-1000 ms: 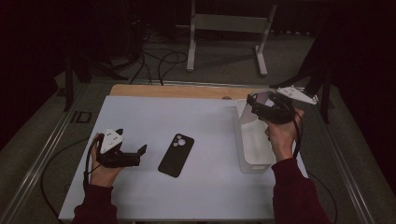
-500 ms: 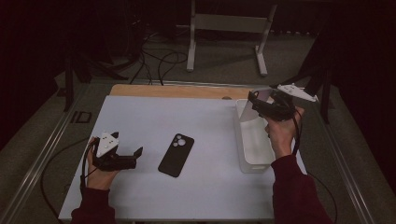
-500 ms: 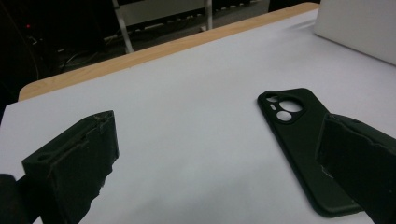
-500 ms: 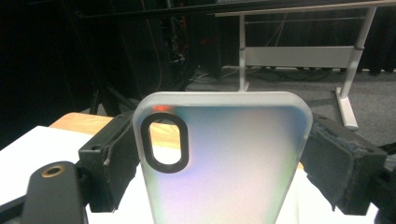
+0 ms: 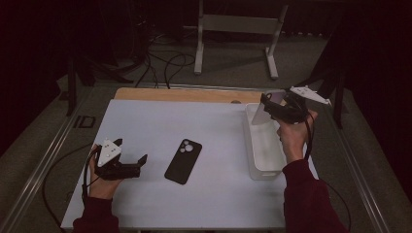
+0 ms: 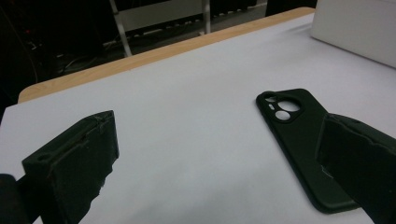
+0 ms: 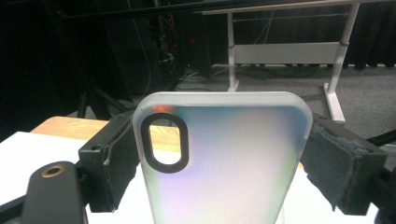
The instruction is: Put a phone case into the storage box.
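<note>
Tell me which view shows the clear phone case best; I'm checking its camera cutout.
The right gripper view: the clear phone case sits close between the jaws, its cutout plain. The high view shows it small, above the white bin.

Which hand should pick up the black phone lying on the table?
Left. The left gripper lies open beside the black phone, while the right gripper is already shut on a translucent phone case above the white bin.

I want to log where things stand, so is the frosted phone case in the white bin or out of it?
Out. The right tool holds the frosted case clamped between its jaws, lifted above the white bin.
</note>
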`<state>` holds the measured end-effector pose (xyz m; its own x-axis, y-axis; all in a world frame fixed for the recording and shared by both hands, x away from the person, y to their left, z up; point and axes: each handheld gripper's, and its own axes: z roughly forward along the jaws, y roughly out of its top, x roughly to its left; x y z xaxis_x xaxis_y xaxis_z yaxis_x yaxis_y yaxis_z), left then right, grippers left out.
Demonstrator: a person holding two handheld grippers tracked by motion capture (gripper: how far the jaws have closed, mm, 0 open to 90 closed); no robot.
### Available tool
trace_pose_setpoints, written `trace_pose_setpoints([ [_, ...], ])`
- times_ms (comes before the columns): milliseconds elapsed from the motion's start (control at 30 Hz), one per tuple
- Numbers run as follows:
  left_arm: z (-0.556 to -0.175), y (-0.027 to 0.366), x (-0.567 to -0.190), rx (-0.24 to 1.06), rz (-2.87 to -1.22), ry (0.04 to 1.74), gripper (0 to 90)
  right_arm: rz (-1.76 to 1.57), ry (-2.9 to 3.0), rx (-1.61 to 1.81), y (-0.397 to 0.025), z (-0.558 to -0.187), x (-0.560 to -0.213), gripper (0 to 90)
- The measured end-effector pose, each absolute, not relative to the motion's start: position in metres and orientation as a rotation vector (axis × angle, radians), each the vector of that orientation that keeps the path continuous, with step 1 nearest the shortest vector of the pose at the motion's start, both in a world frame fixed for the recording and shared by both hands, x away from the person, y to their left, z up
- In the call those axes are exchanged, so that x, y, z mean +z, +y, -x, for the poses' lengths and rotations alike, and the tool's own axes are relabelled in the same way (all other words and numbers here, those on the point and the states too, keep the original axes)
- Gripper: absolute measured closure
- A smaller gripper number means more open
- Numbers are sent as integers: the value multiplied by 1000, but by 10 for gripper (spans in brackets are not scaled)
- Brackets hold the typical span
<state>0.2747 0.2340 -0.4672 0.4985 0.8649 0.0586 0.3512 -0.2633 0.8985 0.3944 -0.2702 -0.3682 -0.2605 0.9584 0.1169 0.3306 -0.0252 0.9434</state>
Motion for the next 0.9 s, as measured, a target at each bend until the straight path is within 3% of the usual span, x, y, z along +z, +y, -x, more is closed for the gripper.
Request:
trace_pose_setpoints([
  [900, -271, 234, -468, 703, -1824, 1018, 0, -1433, 1618, 1208, -267, -423, -381, 168],
])
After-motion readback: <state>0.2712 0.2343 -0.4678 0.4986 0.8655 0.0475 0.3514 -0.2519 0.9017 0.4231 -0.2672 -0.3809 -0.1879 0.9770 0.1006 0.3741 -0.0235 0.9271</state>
